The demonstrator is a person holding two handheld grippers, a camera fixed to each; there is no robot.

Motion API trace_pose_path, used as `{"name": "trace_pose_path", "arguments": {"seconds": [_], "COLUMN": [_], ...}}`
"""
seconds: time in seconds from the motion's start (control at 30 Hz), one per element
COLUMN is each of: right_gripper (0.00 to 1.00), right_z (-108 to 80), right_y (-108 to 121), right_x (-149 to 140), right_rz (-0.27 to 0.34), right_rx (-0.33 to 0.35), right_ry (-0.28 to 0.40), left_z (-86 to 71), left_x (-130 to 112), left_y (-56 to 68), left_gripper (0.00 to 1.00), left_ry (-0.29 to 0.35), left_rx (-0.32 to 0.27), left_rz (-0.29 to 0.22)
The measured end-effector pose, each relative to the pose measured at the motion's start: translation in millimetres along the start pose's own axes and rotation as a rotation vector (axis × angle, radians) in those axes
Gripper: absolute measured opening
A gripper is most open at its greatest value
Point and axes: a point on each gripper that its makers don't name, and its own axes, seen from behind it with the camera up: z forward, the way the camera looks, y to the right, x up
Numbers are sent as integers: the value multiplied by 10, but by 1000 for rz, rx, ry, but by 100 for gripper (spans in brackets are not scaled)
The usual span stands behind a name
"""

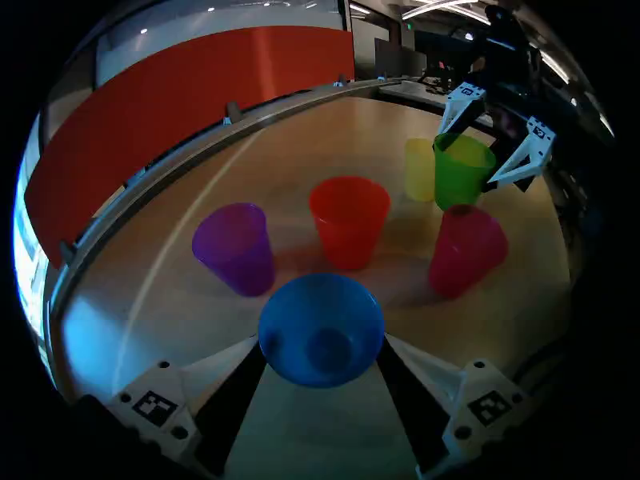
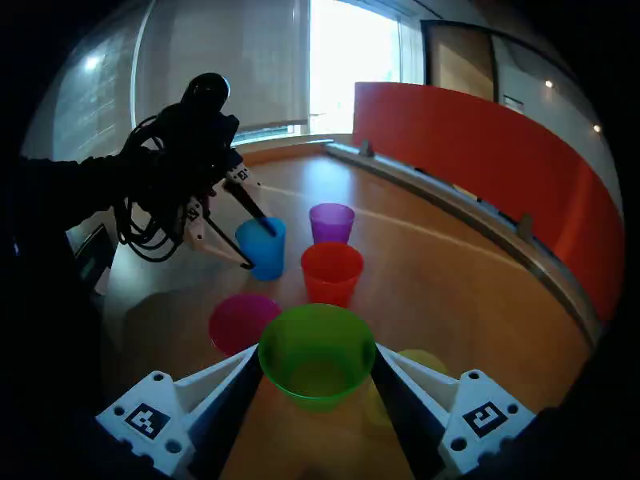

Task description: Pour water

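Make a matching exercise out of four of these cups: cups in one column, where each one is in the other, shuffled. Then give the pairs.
Cups
1. blue cup
2. green cup
3. yellow cup
4. orange cup

Places
A. standing on the table, right beside the green cup
B. held in the left gripper
C. standing on the table, between the purple cup and the pink cup
D. held in the right gripper

Pairs: 1-B, 2-D, 3-A, 4-C
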Motion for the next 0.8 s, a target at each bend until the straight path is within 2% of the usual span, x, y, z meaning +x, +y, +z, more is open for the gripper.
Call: {"name": "trace_pose_path", "arguments": {"seconds": [0.8], "right_gripper": [92], "right_z": [114], "right_y": [-48], "right_x": [-214], "right_rz": [5], "right_rx": [8], "right_ry": [-21], "left_z": [-139], "left_x": [-113], "left_y": [19], "left_gripper": [91], "left_ry": [-6], "left_rx": [11], "left_rz": [-10]}}
